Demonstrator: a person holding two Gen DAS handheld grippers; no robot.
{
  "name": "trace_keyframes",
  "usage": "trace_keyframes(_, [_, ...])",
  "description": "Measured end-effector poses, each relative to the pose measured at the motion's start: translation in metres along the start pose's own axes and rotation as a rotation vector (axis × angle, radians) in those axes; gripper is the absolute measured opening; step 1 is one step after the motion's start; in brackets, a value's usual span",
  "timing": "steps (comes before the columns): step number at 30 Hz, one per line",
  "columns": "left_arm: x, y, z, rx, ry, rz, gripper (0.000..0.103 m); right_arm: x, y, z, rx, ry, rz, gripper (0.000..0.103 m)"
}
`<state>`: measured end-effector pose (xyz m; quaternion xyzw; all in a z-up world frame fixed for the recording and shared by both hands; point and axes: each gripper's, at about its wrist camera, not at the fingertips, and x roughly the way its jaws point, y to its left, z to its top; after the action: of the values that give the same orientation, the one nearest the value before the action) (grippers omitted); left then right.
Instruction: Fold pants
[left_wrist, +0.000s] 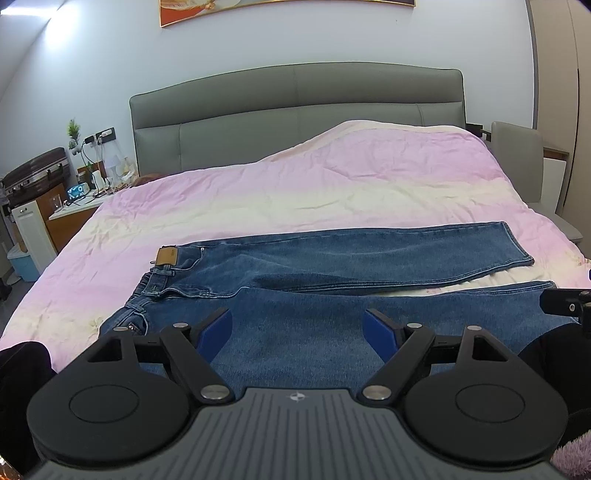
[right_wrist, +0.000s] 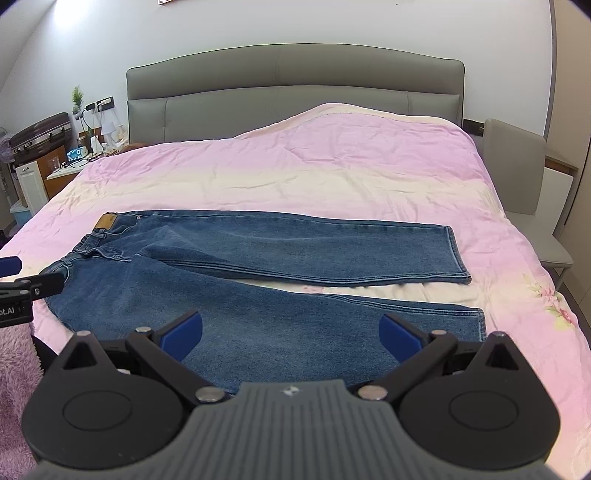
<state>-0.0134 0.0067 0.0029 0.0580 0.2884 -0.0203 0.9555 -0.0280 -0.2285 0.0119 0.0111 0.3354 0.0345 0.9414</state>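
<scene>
Jeans (right_wrist: 258, 280) lie flat on bed (right_wrist: 332, 177), legs spread apart. Left claw (left_wrist: 297, 330) & right claw (right_wrist: 290, 334) both wide, holding nothing, over near leg.

A home bedroom: padded grey headboard (left_wrist: 295, 107), pink quilt (left_wrist: 295, 192) and cluttered nightstand (left_wrist: 79, 203).

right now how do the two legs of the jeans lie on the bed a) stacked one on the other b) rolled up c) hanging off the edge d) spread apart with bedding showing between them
d: the jeans lie flat, a strip of quilt showing between the legs.
</scene>
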Motion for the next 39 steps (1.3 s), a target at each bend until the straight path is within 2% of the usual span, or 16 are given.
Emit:
trace_keyframes(33, [-0.006, 0.005, -0.001, -0.003, 0.005, -0.004, 0.094, -0.005, 0.006, -0.001, -0.033, -0.004, 0.025, 0.098])
trace_keyframes(39, [-0.004, 0.011, 0.002, 0.08, 0.004, -0.031, 0.094, -0.001, -0.001, -0.001, -0.062, -0.021, 0.02, 0.098])
